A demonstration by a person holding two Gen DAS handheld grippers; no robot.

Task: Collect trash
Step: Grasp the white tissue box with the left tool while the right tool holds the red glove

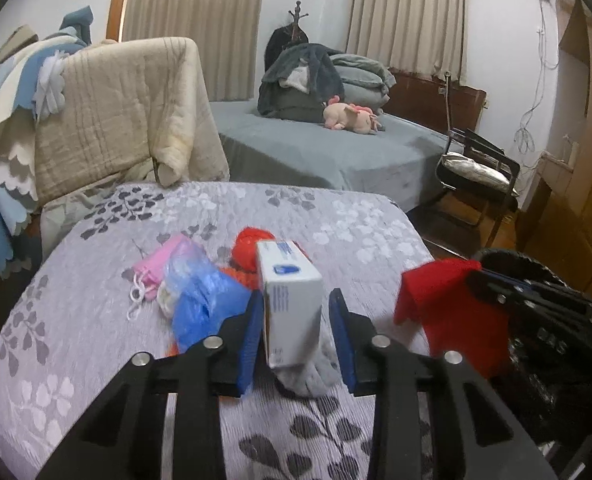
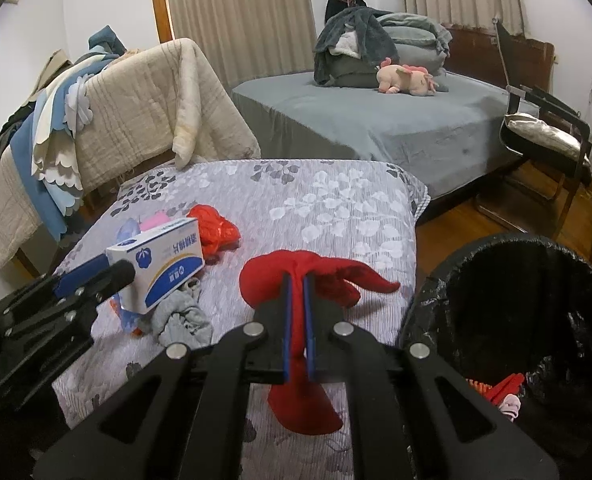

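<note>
Left gripper: it is standing spread around the white box. Left pad is seeming to touch the box side, right pad is apart w/ a gap, so it is not clenched yet.
Right gripper: it is pinching the red cloth tight between the blue pads; cloth is hanging out above and below the jaws.
White box: it is lying on the floral table cover, partly over the grey rag, at abt 12 o'clock from the left claw. Probably light cardboard, stiff but easy to crush. Best hold is across the two narrow long sides, near the middle, w/ soft squeeze.
Red cloth: soft, limp, light. It is not slipping I think, but the loose ends are dangling and can catch on the bin rim.
Trash bin: black liner, open mouth, at abt 3 o'clock from the right gripper, beside the table edge. Some red and pink items are already lying inside.
Other trash: blue plastic bag, pink pouch, red plastic bag, all at 10–11 o'clock of the left gripper. All thin and slippery; pinching a bunched fold is better than a flat part.
Risk: the box is maybe tipping off the rag if pushed from one side only.
</note>
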